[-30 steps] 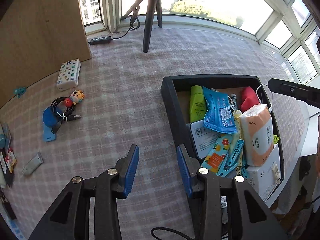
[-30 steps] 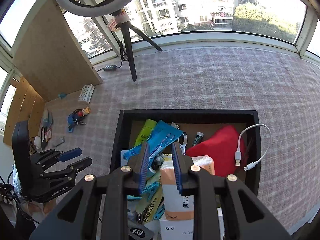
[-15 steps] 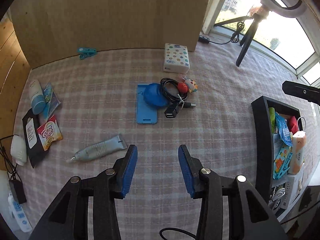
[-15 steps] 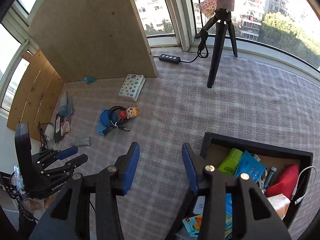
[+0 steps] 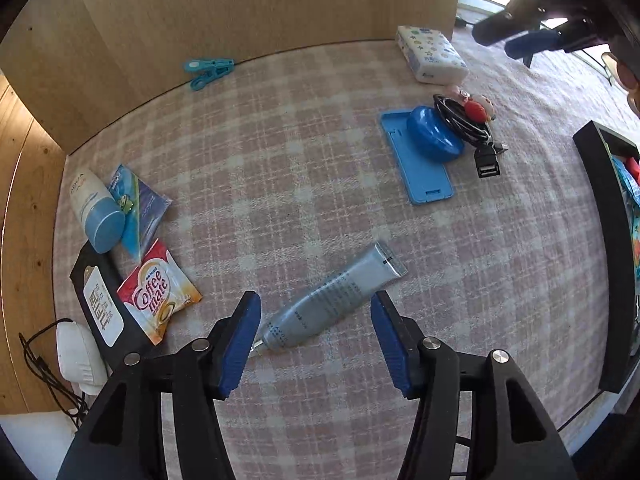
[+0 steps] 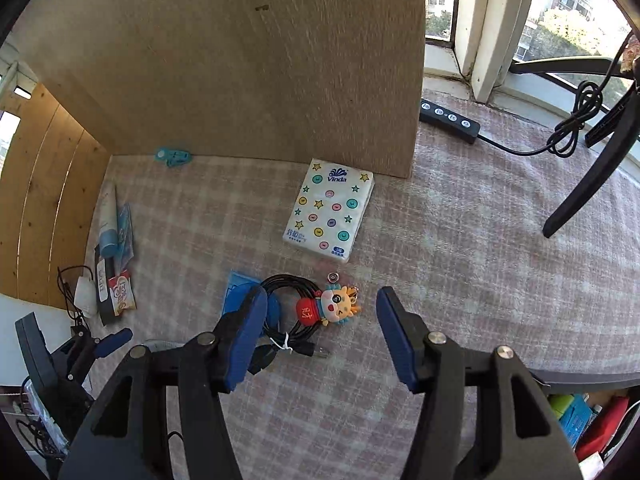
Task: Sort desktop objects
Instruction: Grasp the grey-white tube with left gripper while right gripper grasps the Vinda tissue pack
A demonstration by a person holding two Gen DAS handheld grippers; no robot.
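While both grippers widen empty, the left gripper (image 5: pixel 314 340) frames a grey tube (image 5: pixel 332 304) — lying diagonally, cap toward the lower left

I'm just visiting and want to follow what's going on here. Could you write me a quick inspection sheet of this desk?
Surface: checked cloth, mostly bare in the middle.
Job's things: grey tube, blue phone case, tissue pack, doll keyring, coffee sachet, black bin.
Clutter: blue clothes peg by the wooden board.
Grippers: left gripper opening above the tube, empty; right gripper opening above the keyring, empty.
Cables: coiled black cable; power strip.
Surroundings: windows, tripod leg.
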